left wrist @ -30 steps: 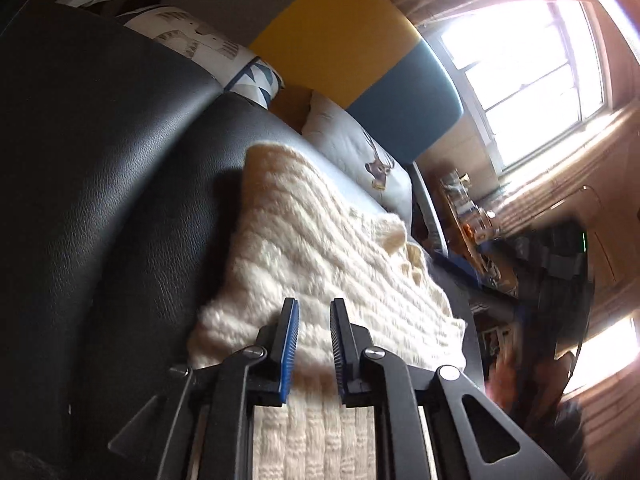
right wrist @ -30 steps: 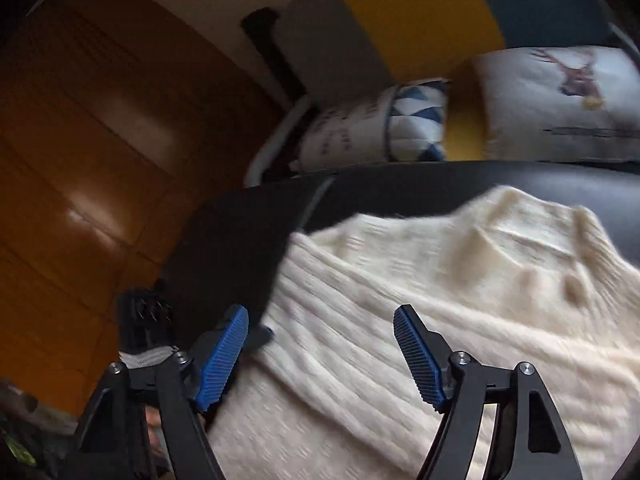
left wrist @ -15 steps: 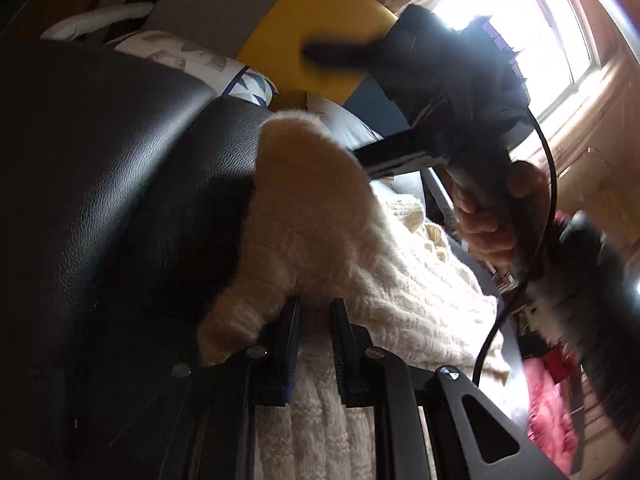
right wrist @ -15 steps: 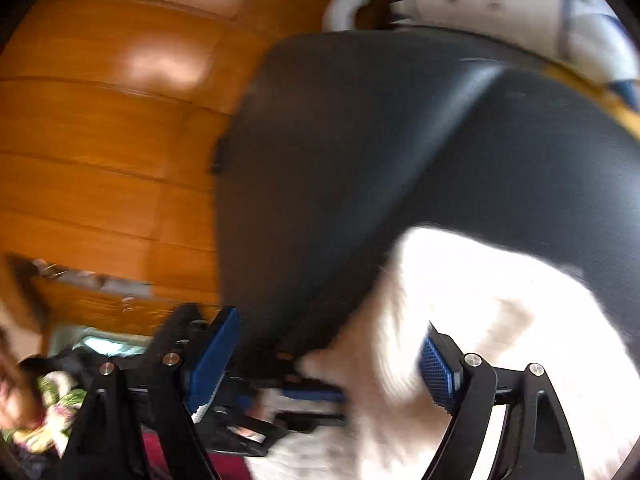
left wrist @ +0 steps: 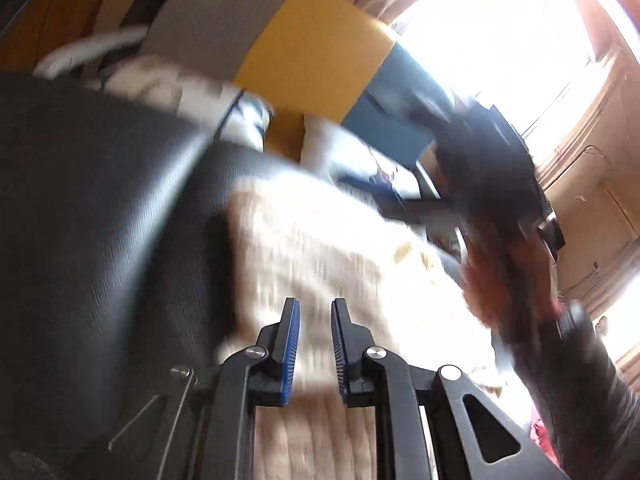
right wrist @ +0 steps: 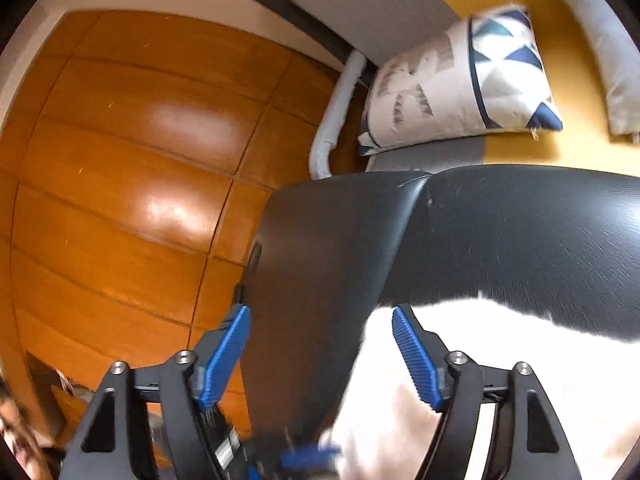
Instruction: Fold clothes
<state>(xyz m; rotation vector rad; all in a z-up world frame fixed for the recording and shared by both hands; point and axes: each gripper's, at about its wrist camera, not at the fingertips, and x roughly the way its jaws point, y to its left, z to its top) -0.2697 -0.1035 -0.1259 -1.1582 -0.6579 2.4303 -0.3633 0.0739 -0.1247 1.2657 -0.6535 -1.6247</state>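
A black leather seat [right wrist: 520, 232] fills most of both views, with a glossy orange wooden floor [right wrist: 120, 160] beside it. A cream ribbed knit sweater [left wrist: 320, 248] lies spread on the seat. A white cushion with blue triangles [right wrist: 460, 88] rests beyond the seat's far edge. The left gripper [left wrist: 313, 346] points low along the sweater, its blue-padded fingers [left wrist: 290, 344] at a narrow gap with knit showing between them; whether they pinch it I cannot tell. The right gripper [right wrist: 320, 356] hangs above the sweater's edge, tilted down, its fingers [right wrist: 416, 356] spread wide, holding nothing. The person's right hand [left wrist: 500, 276] looks blurred.
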